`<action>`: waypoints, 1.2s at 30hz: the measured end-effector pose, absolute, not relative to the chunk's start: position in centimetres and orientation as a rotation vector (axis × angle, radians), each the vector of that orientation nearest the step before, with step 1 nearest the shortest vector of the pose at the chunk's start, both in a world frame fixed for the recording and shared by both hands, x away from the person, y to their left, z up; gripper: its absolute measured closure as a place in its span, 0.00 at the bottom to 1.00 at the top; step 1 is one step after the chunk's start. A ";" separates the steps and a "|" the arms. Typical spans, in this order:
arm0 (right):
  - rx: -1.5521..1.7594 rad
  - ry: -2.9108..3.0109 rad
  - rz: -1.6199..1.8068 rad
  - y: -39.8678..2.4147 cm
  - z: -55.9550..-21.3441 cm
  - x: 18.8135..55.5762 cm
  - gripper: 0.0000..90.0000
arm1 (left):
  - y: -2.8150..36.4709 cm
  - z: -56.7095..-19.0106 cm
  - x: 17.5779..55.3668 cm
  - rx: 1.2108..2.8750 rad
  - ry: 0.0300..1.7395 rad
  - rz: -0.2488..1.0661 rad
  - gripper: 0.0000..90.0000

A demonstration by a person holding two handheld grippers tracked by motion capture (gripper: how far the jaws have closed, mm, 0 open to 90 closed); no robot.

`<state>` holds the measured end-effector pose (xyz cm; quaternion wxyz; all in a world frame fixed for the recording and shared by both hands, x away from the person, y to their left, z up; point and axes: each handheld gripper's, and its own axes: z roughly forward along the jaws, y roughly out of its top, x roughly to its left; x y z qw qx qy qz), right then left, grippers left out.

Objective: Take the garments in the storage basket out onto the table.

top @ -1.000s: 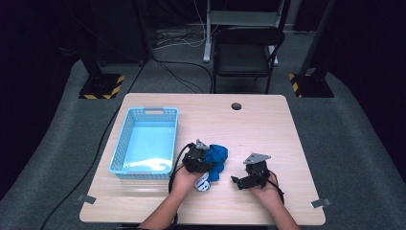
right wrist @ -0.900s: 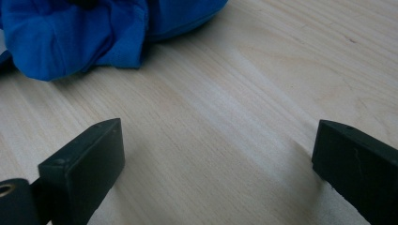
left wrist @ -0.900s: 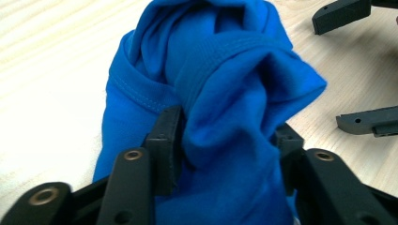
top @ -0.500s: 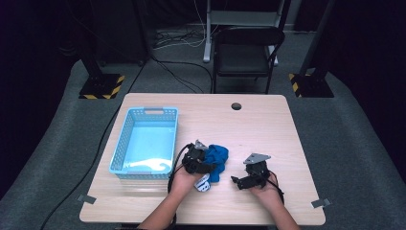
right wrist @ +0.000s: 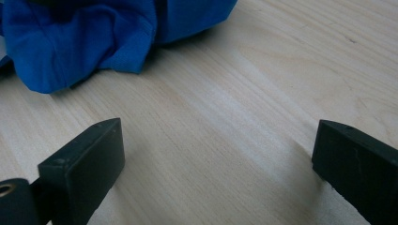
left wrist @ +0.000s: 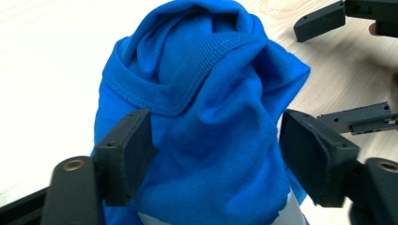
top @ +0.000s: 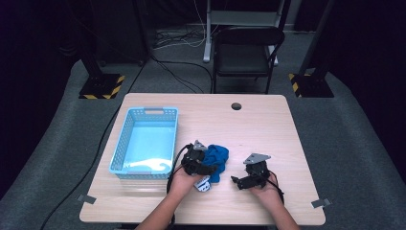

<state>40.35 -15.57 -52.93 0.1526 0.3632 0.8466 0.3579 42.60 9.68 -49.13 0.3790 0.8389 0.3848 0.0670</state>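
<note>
Since the earlier high views, no shift of hands, cloth or basket; sole change at the left gripper [left wrist: 213, 154], jaws just opened further, now standing apart on either side of the blue garment [left wrist: 206, 108], pads clear of the fabric or at most brushing its left flank, contact there hard to judge. Blue garment: soft knit, crumpled into a rounded heap, ribbed neckband and double-stitched seam across the top, a pale printed patch at the lower edge cut off by the frame; lying on the table [top: 268, 129] near the person's edge, between the two grippers, just right of the basket. In the high view, garment [top: 219, 155] partly covered by the left gripper [top: 203, 165] and hand, a white patterned scrap showing beneath. Right gripper [right wrist: 216, 159]: blocky matte black jaws spread wide over bare tabletop, nothing between them, cloth edge well ahead; in the high view [top: 237, 181] held low in the right hand, grey three-cornered plate on top. Table: pale wood laminate, fine grain, round grommet hole at the far edge. Basket [top: 122, 143]: light blue plastic, rectangular, perforated walls, contents indistinct apart from a pale curved streak near the front wall.
</note>
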 end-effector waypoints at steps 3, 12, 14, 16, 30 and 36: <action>1.042 2.429 1.027 -15.6 -52.9 40.4 0.02 | 9.7 -49.0 42.5 2.135 0.977 0.165 0.25; 1.042 2.428 1.027 -15.6 -52.9 40.3 0.02 | 9.7 -48.5 42.2 2.123 0.944 0.166 0.18; 1.042 2.429 1.026 -15.6 -52.9 40.3 0.02 | 9.8 -48.4 42.0 2.121 0.930 0.164 0.16; 1.042 2.429 1.026 -15.6 -52.9 40.3 0.02 | 9.8 -48.2 41.8 2.118 0.903 0.173 0.15; 1.042 2.429 1.026 -15.6 -52.9 40.3 0.02 | 10.1 -47.4 41.2 2.111 0.850 0.199 0.12; 1.042 2.428 1.026 -15.6 -52.9 40.3 0.02 | 10.4 -46.9 41.0 2.103 0.840 0.210 0.11</action>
